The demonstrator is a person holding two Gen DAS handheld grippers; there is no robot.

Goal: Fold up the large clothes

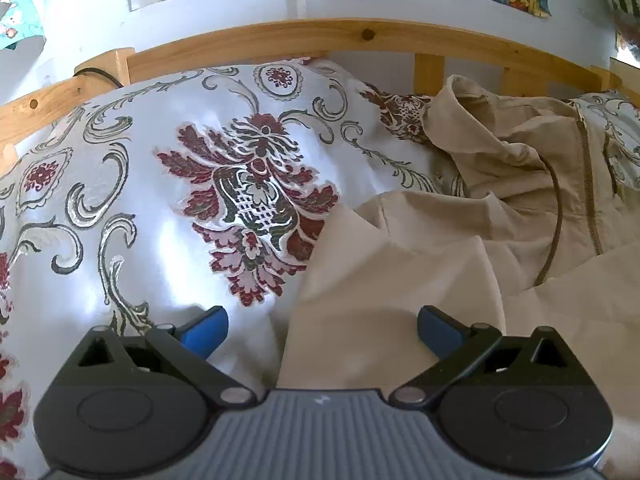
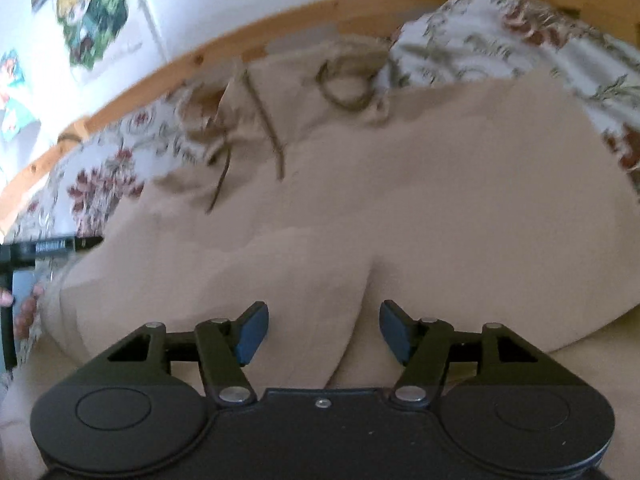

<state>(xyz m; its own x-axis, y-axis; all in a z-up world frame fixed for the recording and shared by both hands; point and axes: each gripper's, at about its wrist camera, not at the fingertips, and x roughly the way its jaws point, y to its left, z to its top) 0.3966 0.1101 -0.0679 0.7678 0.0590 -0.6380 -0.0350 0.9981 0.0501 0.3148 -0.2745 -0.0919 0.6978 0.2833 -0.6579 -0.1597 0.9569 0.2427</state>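
Observation:
A large beige hooded jacket point(image 1: 460, 248) with a zipper and drawcords lies crumpled on a bed with a floral white bedspread point(image 1: 160, 184). My left gripper point(image 1: 322, 330) is open and empty, hovering over the jacket's left edge. In the right wrist view the jacket point(image 2: 400, 200) fills the middle, its hood and cords at the far end. My right gripper point(image 2: 324, 330) is open and empty just above a fold of the jacket. The left gripper point(image 2: 48, 248) and the hand that holds it show at the left edge of that view.
A wooden bed rail point(image 1: 320, 36) runs along the far side, against a white wall with colourful pictures point(image 2: 92, 12). The floral bedspread point(image 2: 500, 36) lies around the jacket on both sides.

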